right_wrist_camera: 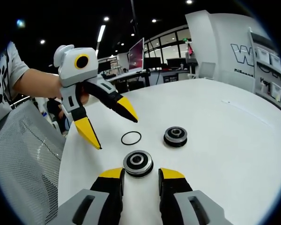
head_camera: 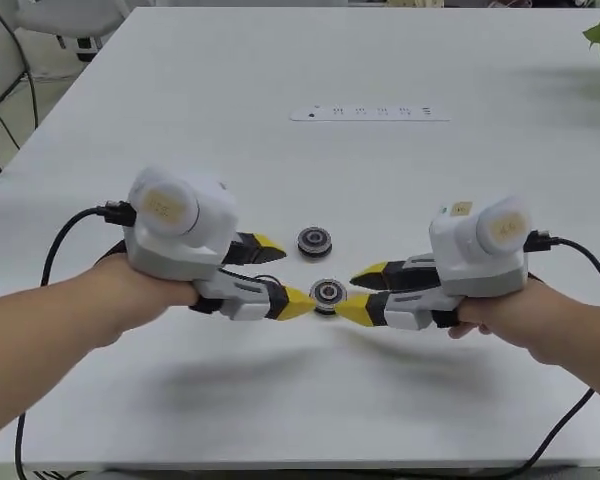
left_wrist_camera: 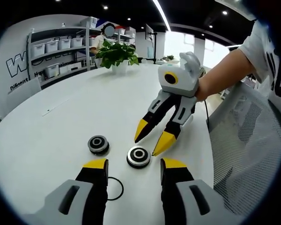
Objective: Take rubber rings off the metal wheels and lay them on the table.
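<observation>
The white surface point(head_camera: 400, 190) takes up most of the head view. A long white power strip point(head_camera: 370, 113) lies flat on its far half, well apart from the work.

Left claw point(head_camera: 285, 273): held in the person's left hand, pointing inward toward the middle of the surface. Its yellow-tipped jaws stand wide apart with nothing between them. In the left gripper view the near wheel lies just ahead of the gap, not touching either tip.

Right claw point(head_camera: 358, 292): held in the right hand, pointing inward to face the left one. Its jaws are parted more narrowly, about one wheel's width, and grip nothing. Its lower tip is just beside the near wheel.

Near metal wheel point(head_camera: 328, 292): lying flat on the surface between the lower tips of both claws.

Far metal wheel point(head_camera: 315, 241): lying flat, just beyond the near one and apart from it, and clear of both claws.

Rubber ring point(right_wrist_camera: 131, 138): one thin black ring lies loose and flat on the surface beneath the left claw, near both wheels and touching neither. Whether either wheel carries a ring cannot be told.
</observation>
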Tool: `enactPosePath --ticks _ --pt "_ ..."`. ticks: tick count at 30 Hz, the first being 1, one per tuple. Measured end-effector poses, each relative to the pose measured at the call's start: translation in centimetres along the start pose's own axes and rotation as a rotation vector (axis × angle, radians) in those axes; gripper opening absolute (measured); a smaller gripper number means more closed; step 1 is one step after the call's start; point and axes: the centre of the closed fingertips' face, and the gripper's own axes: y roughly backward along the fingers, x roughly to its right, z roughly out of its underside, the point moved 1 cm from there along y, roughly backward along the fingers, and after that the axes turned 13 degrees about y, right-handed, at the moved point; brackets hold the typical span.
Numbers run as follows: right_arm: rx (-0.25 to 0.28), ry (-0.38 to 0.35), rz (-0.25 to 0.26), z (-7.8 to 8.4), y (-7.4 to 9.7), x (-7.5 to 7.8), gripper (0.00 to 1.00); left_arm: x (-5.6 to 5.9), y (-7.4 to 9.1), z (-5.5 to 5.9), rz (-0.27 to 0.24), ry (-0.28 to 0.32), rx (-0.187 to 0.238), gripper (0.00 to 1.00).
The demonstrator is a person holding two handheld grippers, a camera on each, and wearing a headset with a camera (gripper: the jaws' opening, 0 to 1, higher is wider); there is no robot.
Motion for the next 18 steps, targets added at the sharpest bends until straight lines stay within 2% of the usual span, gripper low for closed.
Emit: enactPosePath --ticks 18 --pt "0.001 -0.011 -0.008 0.7 -0.5 0.0 0.20 0.0 -1.7 0.7 0.019 -0.016 -0.038 0.28"
